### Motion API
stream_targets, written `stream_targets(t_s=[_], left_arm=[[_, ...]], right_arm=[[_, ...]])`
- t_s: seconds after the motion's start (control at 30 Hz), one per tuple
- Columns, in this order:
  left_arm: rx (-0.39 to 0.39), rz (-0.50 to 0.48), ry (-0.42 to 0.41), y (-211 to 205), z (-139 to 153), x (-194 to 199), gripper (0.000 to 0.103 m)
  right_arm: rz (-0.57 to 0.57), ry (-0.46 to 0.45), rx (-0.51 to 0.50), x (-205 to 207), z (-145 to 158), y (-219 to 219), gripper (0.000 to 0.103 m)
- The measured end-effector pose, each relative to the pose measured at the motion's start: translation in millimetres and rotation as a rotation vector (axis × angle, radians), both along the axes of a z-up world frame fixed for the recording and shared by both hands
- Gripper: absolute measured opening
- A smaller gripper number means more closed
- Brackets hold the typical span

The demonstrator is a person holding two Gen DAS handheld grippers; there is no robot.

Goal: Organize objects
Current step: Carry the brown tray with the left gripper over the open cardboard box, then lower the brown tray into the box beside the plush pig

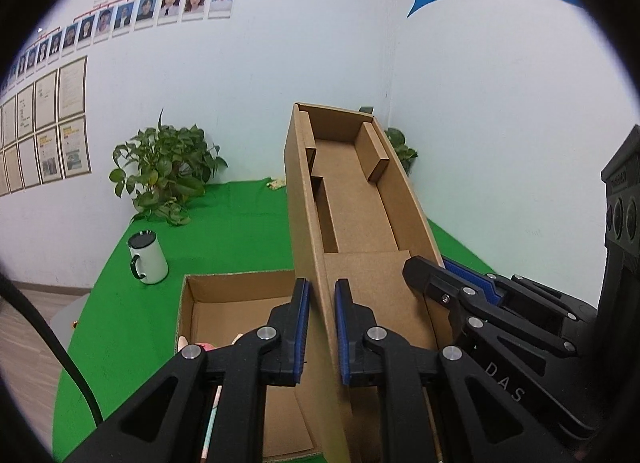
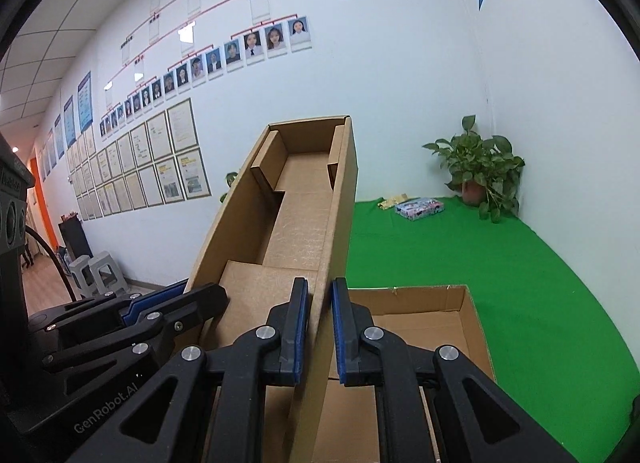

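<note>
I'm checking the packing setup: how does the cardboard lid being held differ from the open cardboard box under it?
The cardboard lid is lifted and tilted, its inside facing the cameras; the open box sits flat on the green cloth. The lid is clamped on opposite side walls by the left gripper and right gripper; neither grips the box. The lid looks shallow with folded inner flaps; the box looks deeper. Both are plain brown corrugated cardboard.

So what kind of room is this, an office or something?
Probably an office corner used for demos: a wall chart of staff photos, framed certificates, a potted plant and a green-covered table.
</note>
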State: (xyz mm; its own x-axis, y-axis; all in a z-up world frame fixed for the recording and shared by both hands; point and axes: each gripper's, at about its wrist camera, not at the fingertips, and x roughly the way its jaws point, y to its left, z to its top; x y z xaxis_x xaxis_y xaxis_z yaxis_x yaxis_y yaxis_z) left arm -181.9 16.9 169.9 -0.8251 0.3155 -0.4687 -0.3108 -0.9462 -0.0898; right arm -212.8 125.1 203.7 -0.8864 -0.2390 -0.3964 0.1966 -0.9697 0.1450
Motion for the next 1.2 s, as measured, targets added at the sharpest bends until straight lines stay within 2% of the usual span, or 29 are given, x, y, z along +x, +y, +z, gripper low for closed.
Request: stream_targets(t_s=[0.2,0.4,0.73,0.83,0.97,1.03,1.2], left_arm=[[-0.010,0.013,-0.100,3,-40,-38,0.012],[-0.048,0.036,-0.200,4,-83,-71,0.011],[-0.135,0.070,-0.395,8,-159,-109,0.011],[-0.139,0.082,-0.451,5,-177,-115,0.010],[-0.156,0.097,-0.479,3,-192,-116,0.009],[-0.156,0.107,-0.479,1,-190,-115,0.009],[-0.168,0.109,-0.502,0,-193,-118,0.008]], right_arm=[[0.007,-0.102,0.000,-62,-41,5,0.010],[0.029,-0.205,-0.001,-121,-99,7,0.010],[0.054,-0.401,-0.015,-182,-222,0,0.009],[0.057,-0.467,-0.023,-196,-253,-2,0.010],[0.070,-0.526,-0.025,-197,-278,-15,0.011],[0.073,-0.519,-0.018,-198,-280,-19,0.011],[0.079,-0.575,-0.030,-200,-289,-26,0.011]])
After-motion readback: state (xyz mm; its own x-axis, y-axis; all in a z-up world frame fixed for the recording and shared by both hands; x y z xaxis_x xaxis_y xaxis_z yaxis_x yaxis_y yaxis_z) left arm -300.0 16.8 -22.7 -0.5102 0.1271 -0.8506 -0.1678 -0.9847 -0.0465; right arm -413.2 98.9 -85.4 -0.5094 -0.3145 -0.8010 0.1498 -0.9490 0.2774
